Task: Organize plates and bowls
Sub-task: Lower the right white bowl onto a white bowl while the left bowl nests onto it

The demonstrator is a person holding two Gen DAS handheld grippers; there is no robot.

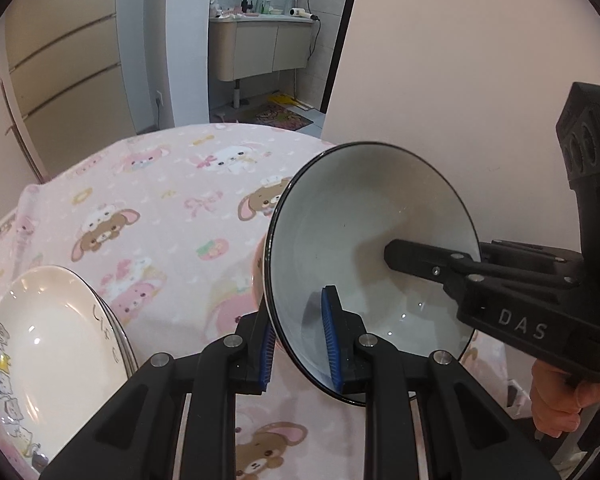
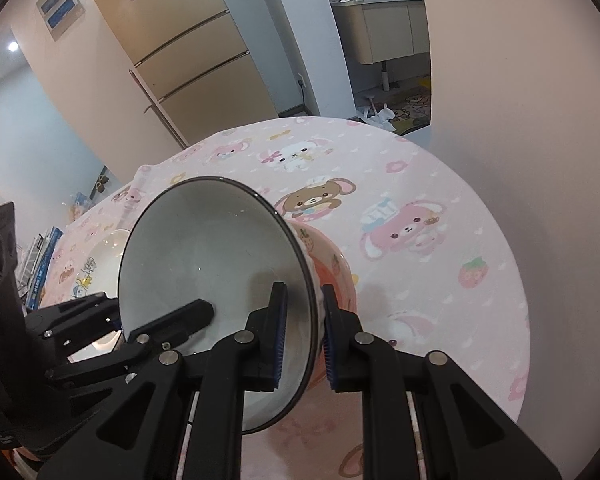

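Both hand-held grippers pinch the same tilted black-rimmed bowl (image 1: 364,248): left hand-held gripper (image 1: 298,344) at its near rim, right hand-held gripper (image 2: 303,336) at the opposite rim. Strawberry-print bowl (image 2: 332,264) nested behind. Plates (image 1: 56,344) stacked left on worktop (image 1: 172,208). Bowls not yet set down; likely midway.

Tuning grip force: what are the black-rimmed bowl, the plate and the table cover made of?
Bowl: glazed ceramic by its look; glossy white inside with sharp light glints, thin black rim.
Plate: likely glazed ceramic too; shiny cream face, printed cartoon figures at the edge.
Table cover: soft printed cloth, matt pink, no glare, cartoon animals.
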